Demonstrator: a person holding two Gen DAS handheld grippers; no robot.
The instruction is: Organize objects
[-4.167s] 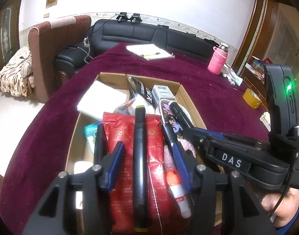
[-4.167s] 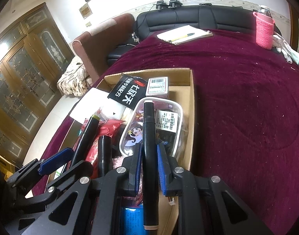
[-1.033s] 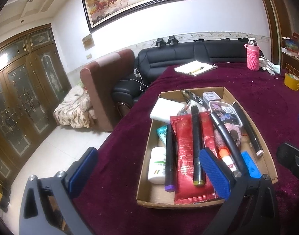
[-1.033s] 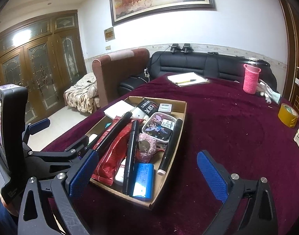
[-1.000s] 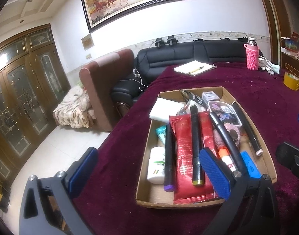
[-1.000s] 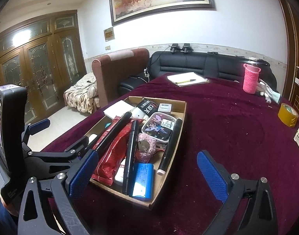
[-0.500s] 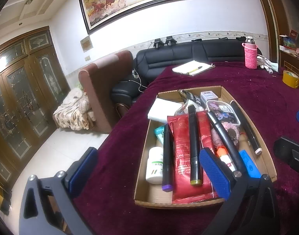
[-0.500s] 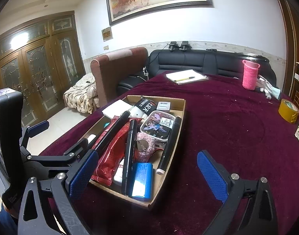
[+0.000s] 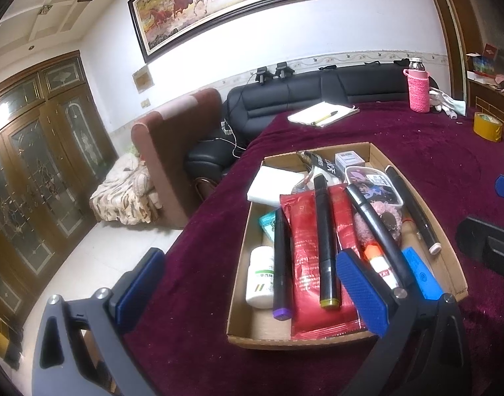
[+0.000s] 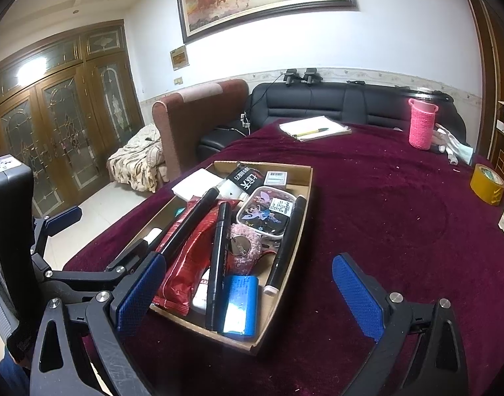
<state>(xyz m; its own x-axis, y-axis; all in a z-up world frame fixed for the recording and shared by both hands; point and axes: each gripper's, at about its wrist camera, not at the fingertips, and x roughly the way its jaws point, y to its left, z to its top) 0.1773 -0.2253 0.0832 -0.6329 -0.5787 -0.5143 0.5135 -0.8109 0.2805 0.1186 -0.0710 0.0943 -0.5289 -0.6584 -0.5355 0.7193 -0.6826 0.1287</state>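
A shallow cardboard box (image 9: 450, 250) (image 10: 304, 204) sits on the maroon table. It holds several black markers (image 9: 325, 237) (image 10: 286, 244), a red packet (image 9: 304, 231) (image 10: 189, 260), a white bottle (image 9: 260, 277), a cartoon-print case (image 10: 265, 213), a blue cylinder (image 10: 240, 303) and a white pad (image 9: 273, 186). My left gripper (image 9: 252, 293) is open and empty, raised in front of the box. My right gripper (image 10: 248, 292) is open and empty, above the box's near right end. The left gripper also shows at the left of the right wrist view (image 10: 97, 257).
A notebook with a pen (image 10: 314, 128), a pink knitted bottle (image 10: 422, 125) and a yellow tape roll (image 10: 486, 183) lie farther back on the table. A black sofa (image 10: 334, 102) and brown armchair (image 10: 192, 115) stand behind. The floor drops off at left.
Both grippers let go of the markers they held 4.2 s ago and pulled up and back from the box. In the last second both have risen slightly; box contents have not moved.
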